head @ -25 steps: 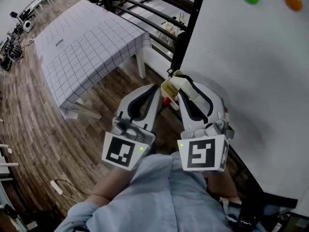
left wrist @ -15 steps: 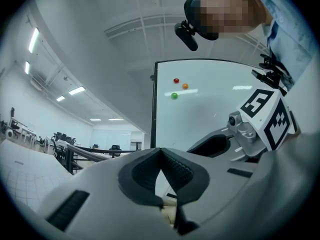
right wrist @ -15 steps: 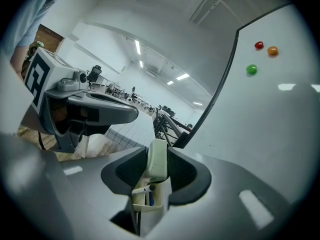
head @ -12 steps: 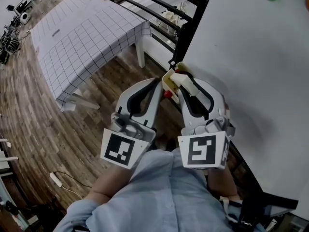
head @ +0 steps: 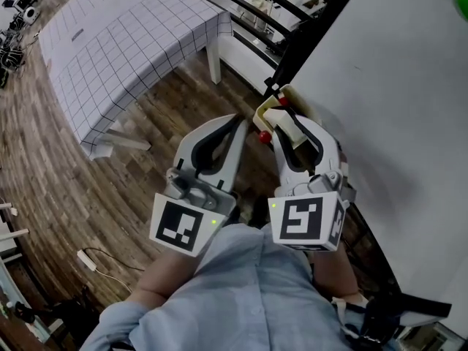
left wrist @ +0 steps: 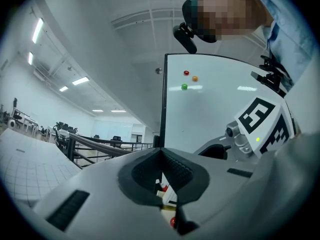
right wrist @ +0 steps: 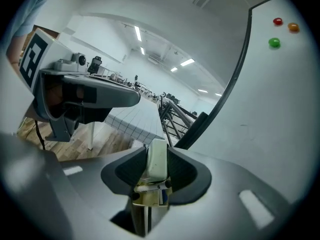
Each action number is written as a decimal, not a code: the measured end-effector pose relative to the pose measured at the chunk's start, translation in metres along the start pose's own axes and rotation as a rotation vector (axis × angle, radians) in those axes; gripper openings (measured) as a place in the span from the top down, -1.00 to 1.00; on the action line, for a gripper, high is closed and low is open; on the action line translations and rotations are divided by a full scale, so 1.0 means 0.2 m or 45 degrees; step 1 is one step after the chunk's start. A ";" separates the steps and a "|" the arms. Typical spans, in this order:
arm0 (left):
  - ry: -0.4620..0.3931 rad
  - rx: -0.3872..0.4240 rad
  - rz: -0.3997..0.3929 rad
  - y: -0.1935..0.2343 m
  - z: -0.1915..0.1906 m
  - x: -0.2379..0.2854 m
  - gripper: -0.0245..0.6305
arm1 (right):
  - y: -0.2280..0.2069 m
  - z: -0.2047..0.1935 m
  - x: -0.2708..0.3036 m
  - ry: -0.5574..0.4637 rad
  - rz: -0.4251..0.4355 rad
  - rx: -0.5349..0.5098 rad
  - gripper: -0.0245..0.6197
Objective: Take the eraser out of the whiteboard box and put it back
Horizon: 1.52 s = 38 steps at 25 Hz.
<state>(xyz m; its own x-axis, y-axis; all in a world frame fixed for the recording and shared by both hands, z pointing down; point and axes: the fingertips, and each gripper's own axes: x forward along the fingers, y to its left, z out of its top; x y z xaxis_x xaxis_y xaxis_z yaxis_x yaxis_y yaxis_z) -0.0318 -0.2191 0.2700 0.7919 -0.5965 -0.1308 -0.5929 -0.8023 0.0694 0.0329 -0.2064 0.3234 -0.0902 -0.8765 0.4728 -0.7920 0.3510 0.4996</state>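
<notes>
You are lowering both grippers by the whiteboard (head: 387, 130) — the right gripper (head: 284, 120) is gripping the eraser (right wrist: 157, 157), now hanging just over the box (head: 265, 112), so the put-back is nearing — while the left gripper (head: 236, 126) is riding alongside, jaws pressed together, empty.

The left gripper (head: 235, 126) and right gripper (head: 294, 123) are smooth, matt grey plastic, with black ribbed pads (left wrist: 177, 170) that look rubbery. The eraser (right wrist: 158, 159) is smooth cream plastic. At right, the whiteboard (head: 395, 101) is smooth with a faint sheen. Lower left, the floor (head: 88, 196) is wood planks. Upper left lies a checked cloth (head: 124, 42). The shirt (head: 248, 291) is light-blue cloth.
</notes>
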 end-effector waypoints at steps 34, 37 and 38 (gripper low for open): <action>0.116 -0.100 -0.045 0.16 -0.21 0.17 0.93 | 0.15 -0.21 0.30 0.255 0.206 0.008 0.43; 0.104 -0.089 -0.037 0.14 -0.19 0.16 0.93 | 0.15 -0.20 0.28 0.227 0.222 0.026 0.43; 0.100 -0.085 -0.035 0.14 -0.18 0.16 0.93 | 0.15 -0.18 0.27 0.209 0.228 0.039 0.43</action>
<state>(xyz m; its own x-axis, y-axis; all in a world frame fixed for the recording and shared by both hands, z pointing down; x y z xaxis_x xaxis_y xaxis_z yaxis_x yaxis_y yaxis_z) -0.0179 -0.2608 0.3033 0.8181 -0.5723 -0.0559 -0.5621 -0.8164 0.1328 0.0261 -0.2312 0.3894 -0.1334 -0.7348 0.6650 -0.7904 0.4837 0.3759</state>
